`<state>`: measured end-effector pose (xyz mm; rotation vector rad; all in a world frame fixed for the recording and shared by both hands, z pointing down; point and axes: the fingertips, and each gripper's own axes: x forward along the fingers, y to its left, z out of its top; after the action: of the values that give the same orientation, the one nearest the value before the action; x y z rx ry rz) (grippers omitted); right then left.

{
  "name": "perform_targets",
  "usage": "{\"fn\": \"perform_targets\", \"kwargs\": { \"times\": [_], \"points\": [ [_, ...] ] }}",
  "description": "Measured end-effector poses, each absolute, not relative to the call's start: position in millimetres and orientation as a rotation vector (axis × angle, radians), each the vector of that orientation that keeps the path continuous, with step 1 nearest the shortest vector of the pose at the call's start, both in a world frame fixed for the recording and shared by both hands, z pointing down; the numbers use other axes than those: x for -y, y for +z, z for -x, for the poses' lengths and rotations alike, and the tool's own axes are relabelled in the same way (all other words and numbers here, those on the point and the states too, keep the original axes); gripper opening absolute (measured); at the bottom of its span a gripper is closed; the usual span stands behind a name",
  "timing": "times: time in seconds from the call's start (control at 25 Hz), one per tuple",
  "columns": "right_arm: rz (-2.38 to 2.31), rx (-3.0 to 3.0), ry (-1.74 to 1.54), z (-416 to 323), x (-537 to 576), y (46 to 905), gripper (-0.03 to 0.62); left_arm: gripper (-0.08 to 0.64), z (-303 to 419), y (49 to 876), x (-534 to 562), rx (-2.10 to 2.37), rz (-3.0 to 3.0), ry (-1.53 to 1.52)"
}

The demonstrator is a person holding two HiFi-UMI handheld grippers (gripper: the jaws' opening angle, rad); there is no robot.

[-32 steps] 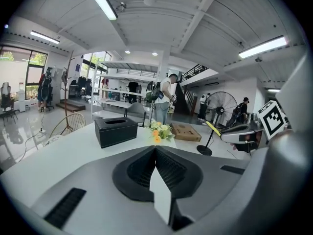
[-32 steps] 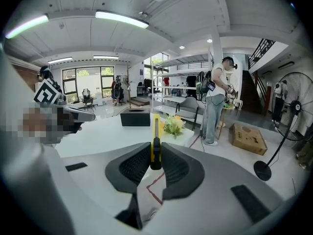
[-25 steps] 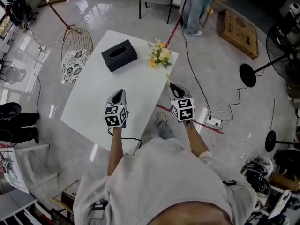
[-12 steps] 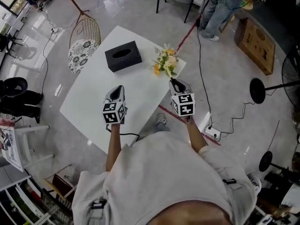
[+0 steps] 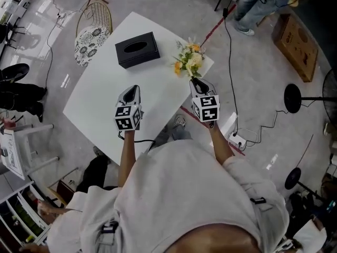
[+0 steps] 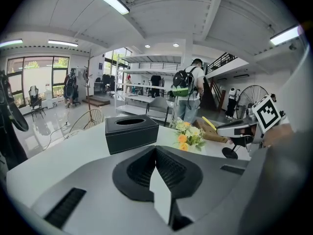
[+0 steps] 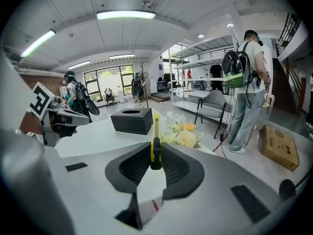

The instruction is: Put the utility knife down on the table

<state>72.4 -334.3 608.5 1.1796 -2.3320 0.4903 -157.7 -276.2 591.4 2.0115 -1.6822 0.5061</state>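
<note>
A yellow utility knife (image 7: 156, 131) with a black slider stands on edge between the pads of my right gripper (image 7: 155, 150), which is shut on it; its tip points ahead toward the flowers. In the head view my right gripper (image 5: 195, 81) hovers over the white table's (image 5: 100, 99) right edge, just short of the flower bunch (image 5: 188, 60). My left gripper (image 5: 135, 89) hangs over the table's middle, shut with nothing in it; its pads meet in the left gripper view (image 6: 156, 153). From there the right gripper (image 6: 244, 129) and the knife (image 6: 209, 124) show at the right.
A black tissue box (image 5: 137, 49) sits at the table's far side, left of the flowers. A wicker chair (image 5: 93, 30) stands beyond the table's left corner. A person (image 5: 258, 4) stands at the back right, near cables, a cardboard box (image 5: 297, 38) and a fan stand (image 5: 297, 96).
Both grippers have moved forward over the table. The right one, still holding the knife, has come close to the flowers.
</note>
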Motion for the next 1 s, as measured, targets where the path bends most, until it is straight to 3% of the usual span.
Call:
{"fn": "perform_targets", "kwargs": {
  "times": [1.0],
  "points": [
    [-1.093,2.133,0.542,-65.6,272.2,676.5,0.083,0.020,153.8,646.8,253.6,1.482,-2.014,0.528]
  ]
}}
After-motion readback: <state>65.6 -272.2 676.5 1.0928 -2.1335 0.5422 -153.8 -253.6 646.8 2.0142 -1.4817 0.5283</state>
